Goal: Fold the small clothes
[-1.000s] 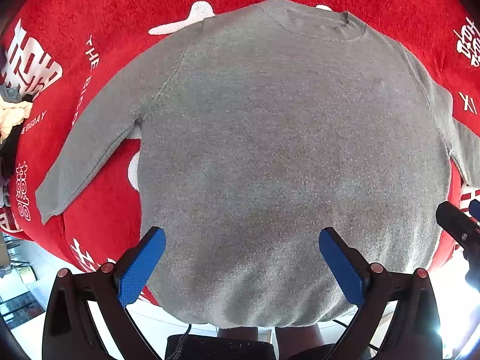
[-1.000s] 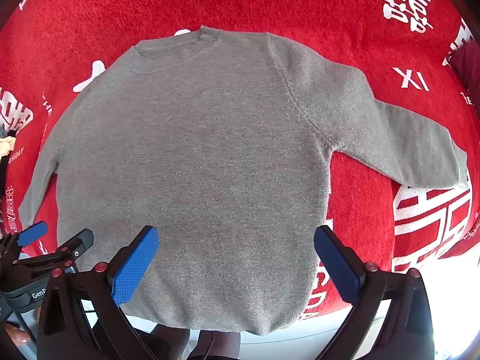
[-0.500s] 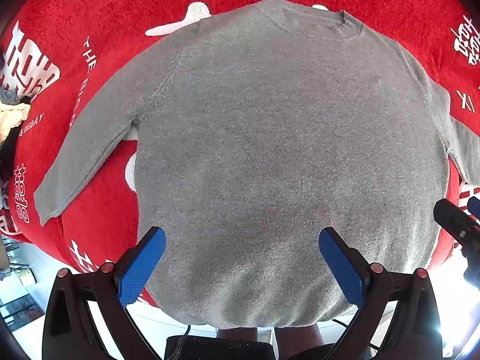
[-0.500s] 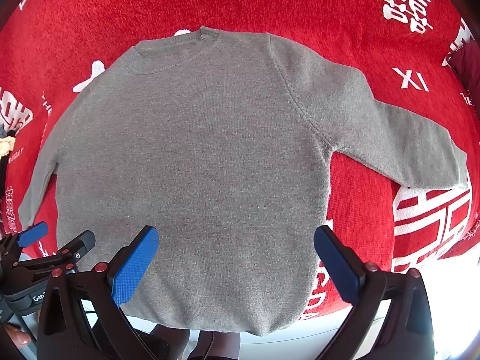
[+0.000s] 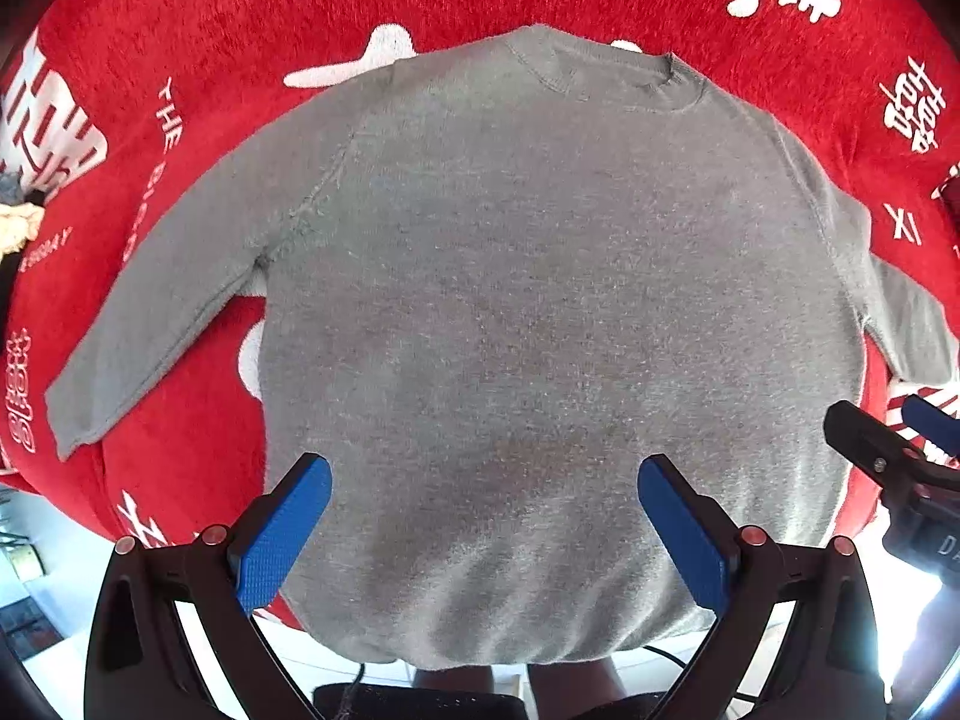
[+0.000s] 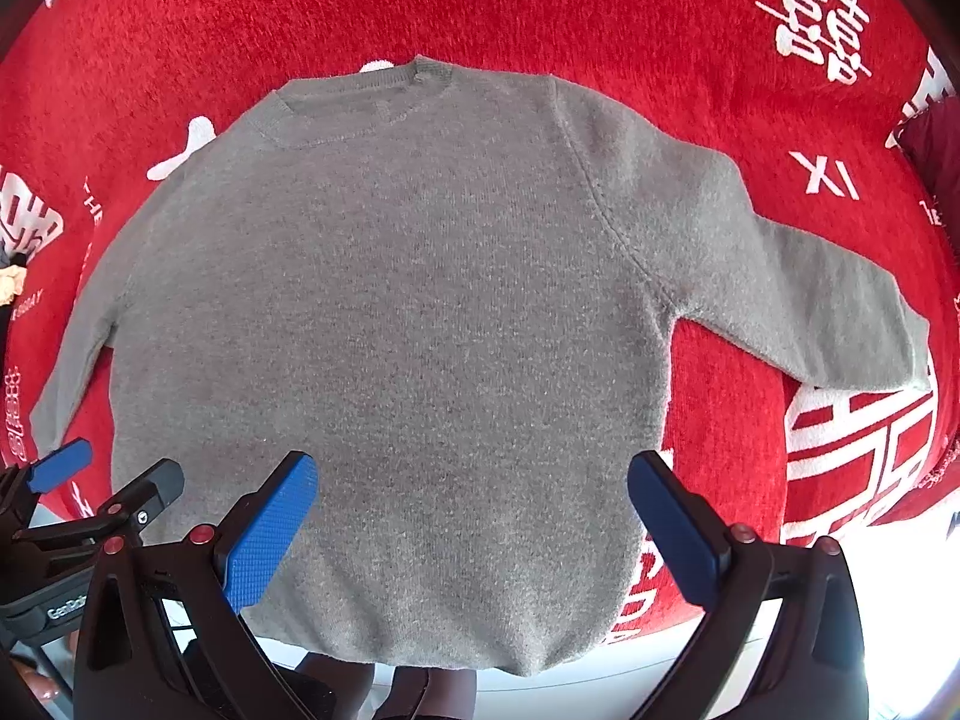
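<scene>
A small grey long-sleeved sweater (image 5: 528, 312) lies flat on a red blanket, neck away from me, both sleeves spread out; it also shows in the right wrist view (image 6: 408, 324). Its hem hangs a little over the near edge. My left gripper (image 5: 483, 516) is open and empty above the lower body of the sweater. My right gripper (image 6: 471, 516) is open and empty above the lower body too, slightly further right. Each gripper shows at the edge of the other's view, the right one (image 5: 894, 444) and the left one (image 6: 90, 486).
The red blanket (image 5: 198, 48) with white lettering covers the surface; its near edge drops off to a bright floor. A pale cloth bundle (image 5: 15, 225) sits at the far left. A dark red object (image 6: 936, 156) lies at the right edge.
Both views have shifted slightly; the sweater sits a little lower and left in the left wrist view. The sweater lies as before and both grippers stay open.
</scene>
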Motion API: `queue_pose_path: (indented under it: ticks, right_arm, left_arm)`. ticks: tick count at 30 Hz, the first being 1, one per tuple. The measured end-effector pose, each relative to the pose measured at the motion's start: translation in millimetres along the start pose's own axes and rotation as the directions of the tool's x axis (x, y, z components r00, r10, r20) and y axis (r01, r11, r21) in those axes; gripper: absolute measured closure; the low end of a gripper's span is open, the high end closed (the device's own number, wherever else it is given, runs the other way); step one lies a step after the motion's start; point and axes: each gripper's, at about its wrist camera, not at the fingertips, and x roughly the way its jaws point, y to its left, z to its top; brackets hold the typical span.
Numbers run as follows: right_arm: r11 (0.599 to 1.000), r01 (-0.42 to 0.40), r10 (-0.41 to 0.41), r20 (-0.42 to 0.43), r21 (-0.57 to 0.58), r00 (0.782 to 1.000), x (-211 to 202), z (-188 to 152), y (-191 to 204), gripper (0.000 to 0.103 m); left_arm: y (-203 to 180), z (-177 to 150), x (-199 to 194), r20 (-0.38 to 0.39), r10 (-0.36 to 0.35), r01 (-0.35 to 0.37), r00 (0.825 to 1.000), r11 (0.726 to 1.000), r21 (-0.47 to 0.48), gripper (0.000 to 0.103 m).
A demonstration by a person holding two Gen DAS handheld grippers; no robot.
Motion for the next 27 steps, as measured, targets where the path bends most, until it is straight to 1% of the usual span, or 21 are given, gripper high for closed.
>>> queue_pose_path:
  ticks: [4,9,11,14,18,20,24,26,27]
  right_arm:
    - [1.000,0.014,-0.014,0.003,-0.014,1.000,-0.8,2.1,5.1,0.000]
    - [0.999,0.022,-0.022,0.005,-0.030,1.000,-0.7,3.8,13.1,0.000]
    - [0.999,0.024,-0.024,0.005,-0.037,1.000,-0.6,4.2,17.3,0.000]
    - [0.999,0.025,-0.025,0.004,-0.043,1.000,-0.2,5.3,23.7,0.000]
    - [0.998,0.029,-0.029,0.002,-0.055,1.000,0.5,7.3,34.3,0.000]
    - [0.997,0.033,-0.033,0.001,-0.065,0.999,0.8,8.2,41.0,0.000]
    - [0.995,0.037,-0.037,-0.003,-0.094,0.999,2.4,10.2,57.4,0.000]
    - [0.993,0.034,-0.035,-0.008,-0.112,0.999,4.2,11.2,67.3,0.000]
    - [0.992,0.033,-0.035,-0.010,-0.119,0.999,5.0,11.6,71.9,0.000]
  left_arm:
    - [6.2,-1.2,1.8,-0.013,-0.012,0.012,1.000,1.000,-0.018,0.000]
    - [10.9,-5.0,0.4,0.021,-0.005,0.006,1.000,1.000,-0.007,0.000]
    - [14.5,-5.3,-0.7,0.046,0.011,-0.011,0.999,1.000,-0.003,0.000]
    - [19.6,-5.6,-2.0,0.064,0.021,-0.022,0.998,1.000,0.005,0.000]
    - [31.8,-5.9,-3.0,0.069,0.032,-0.032,0.997,0.999,-0.013,0.000]
    - [40.7,-5.2,-2.2,0.057,0.024,-0.022,0.998,0.999,-0.031,0.000]
    - [61.4,-5.7,4.2,0.008,-0.033,0.034,0.999,0.997,-0.073,0.000]
    - [73.4,-5.7,6.5,-0.004,-0.069,0.068,0.998,0.992,-0.106,0.000]
    - [77.3,-6.3,6.6,-0.002,-0.077,0.076,0.997,0.990,-0.118,0.000]
